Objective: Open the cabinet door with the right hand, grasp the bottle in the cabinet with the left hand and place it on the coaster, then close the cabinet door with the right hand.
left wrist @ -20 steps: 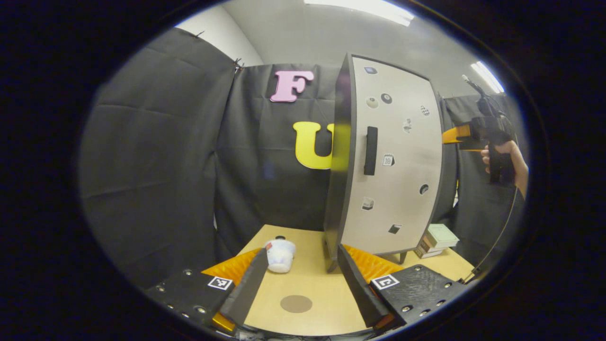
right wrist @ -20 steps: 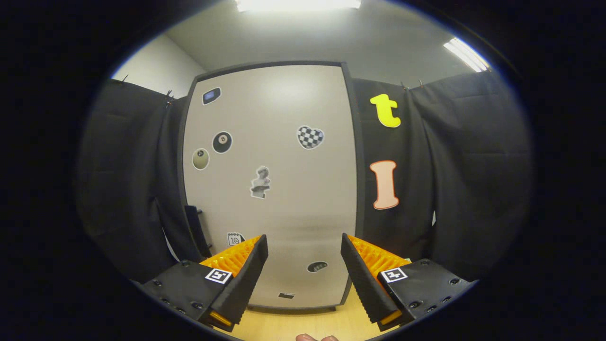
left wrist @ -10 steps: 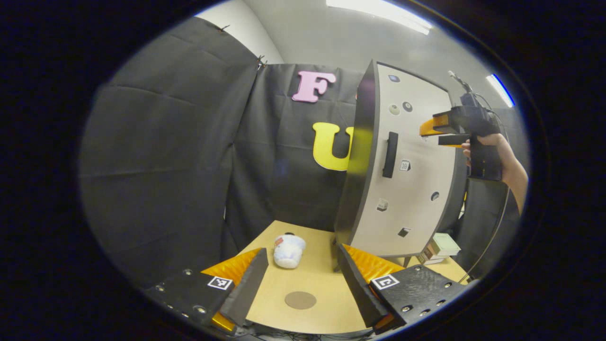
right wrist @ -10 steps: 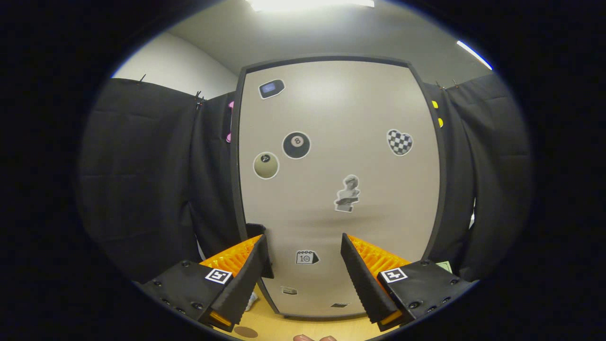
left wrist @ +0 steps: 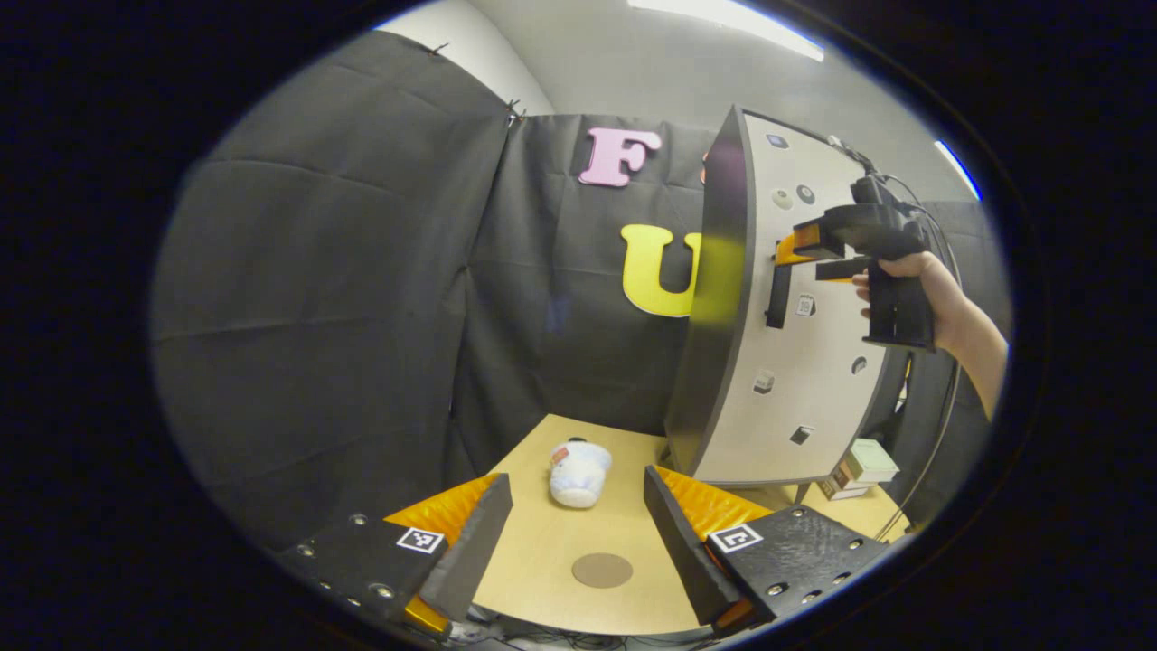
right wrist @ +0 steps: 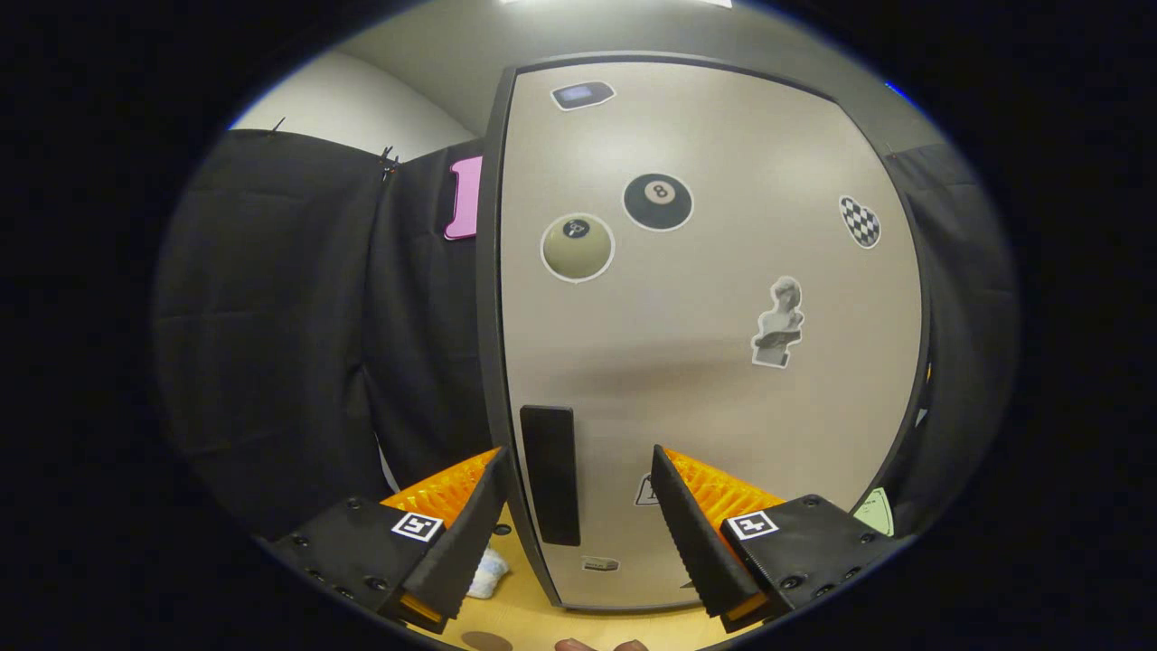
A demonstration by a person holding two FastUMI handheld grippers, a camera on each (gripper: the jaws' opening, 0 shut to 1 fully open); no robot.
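Both grippers gape, holding nothing. Right gripper (right wrist: 578,533) straddles the handle (right wrist: 550,475) at the closed door's (right wrist: 714,316) left edge. Left gripper (left wrist: 571,542) hovers over the coaster (left wrist: 603,570) near the tabletop's (left wrist: 542,542) front edge.

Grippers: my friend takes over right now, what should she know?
Right gripper: open, fingers on either side of the door handle, not gripping it.
Left gripper: open, holding nothing, low over the table.
Cabinet door is shut. The coaster is bare. A white bottle lies on the table past it.
Nothing is done yet. Left: open the door, put the bottle on the coaster, shut the door.
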